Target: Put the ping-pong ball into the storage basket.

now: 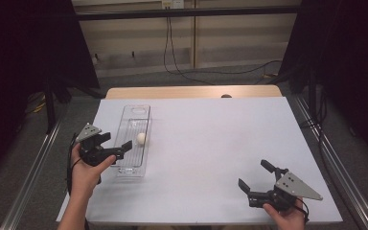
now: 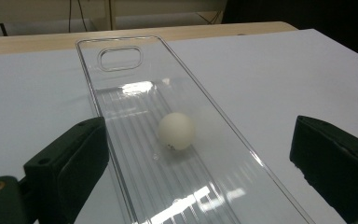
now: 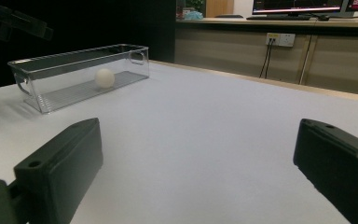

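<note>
The clear plastic bin lies lengthwise toward the left edge of the white bench, long axis running from 6 to 12 o'clock in the high view. Bare bench surface spreads wide to its 3 o'clock side, all the way to the right edge; at 12 o'clock a strip of wooden tabletop shows past the white sheet. The white ball rests on the bin's ribbed floor, about mid-length, close to the wall on the 3 o'clock side.

The left tool hovers over the near half of the bin, jaws spread wide with nothing between them; in the left gripper view the ball sits ahead at 12 o'clock, untouched, and the bin runs away between the two jaws. The right tool sits near the bench's near edge at about 5 o'clock, well apart from the bin, jaws likewise apart and empty.

The near end of the bin is cut off at the bottom of the left gripper view. Small print on the ball is too fine to read.

The bin has thin transparent walls, rounded corners, an oval handle cut-out at its ends and glare on its grooved floor. The ball is matte, smooth and round. The jaws are blocky, dark and dull.
</note>
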### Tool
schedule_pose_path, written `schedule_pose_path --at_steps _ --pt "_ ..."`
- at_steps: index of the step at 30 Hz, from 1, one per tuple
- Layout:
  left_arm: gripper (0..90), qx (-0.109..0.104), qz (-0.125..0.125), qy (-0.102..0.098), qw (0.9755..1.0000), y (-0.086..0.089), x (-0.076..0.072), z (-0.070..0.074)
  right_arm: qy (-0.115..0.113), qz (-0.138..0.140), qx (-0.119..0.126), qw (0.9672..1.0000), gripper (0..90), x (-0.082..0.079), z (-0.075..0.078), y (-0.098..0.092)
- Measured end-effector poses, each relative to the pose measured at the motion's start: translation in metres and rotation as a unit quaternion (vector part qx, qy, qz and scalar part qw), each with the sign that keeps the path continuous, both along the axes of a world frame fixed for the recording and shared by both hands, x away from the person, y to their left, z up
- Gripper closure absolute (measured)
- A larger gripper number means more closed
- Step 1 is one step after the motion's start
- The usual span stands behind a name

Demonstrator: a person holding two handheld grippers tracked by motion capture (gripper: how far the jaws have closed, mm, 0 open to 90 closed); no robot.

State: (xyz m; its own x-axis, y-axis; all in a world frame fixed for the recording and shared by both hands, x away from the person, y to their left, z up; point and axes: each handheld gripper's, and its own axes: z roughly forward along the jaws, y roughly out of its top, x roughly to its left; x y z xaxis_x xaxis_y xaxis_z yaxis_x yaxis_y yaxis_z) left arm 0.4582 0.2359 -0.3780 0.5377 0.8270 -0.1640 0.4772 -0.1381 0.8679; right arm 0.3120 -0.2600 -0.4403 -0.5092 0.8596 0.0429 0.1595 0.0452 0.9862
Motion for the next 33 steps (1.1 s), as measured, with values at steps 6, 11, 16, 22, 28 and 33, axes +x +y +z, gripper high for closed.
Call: schedule_pose_path --at_steps 6,11,16,22,28,33 --pt "2.6 0.0 -0.011 -0.015 0.9998 0.004 -0.006 -0.001 -0.003 0.0 -0.002 1.0 1.0 0.0 0.0 -0.001" --pt "2.4 -0.002 -0.011 -0.023 0.9997 0.008 -0.011 -0.003 -0.002 0.0 0.0 1.0 1.0 0.0 0.0 0.0" --pt "2.3 -0.007 -0.015 -0.039 0.9991 0.012 -0.017 -0.002 0.0 0.002 -0.001 1.0 1.0 0.0 0.0 0.0" --pt "2.3 -0.004 -0.016 -0.051 0.9985 0.018 -0.025 -0.003 -0.001 0.003 -0.001 1.0 1.0 0.0 0.0 0.0" --pt "2.3 -0.01 -0.015 -0.057 0.9982 0.023 -0.031 -0.006 -0.002 0.0 -0.001 1.0 1.0 0.0 0.0 0.0" --pt "2.5 -0.011 -0.017 -0.06 0.998 0.024 -0.035 -0.006 0.001 0.004 -0.002 1.0 1.0 0.0 0.0 0.001"
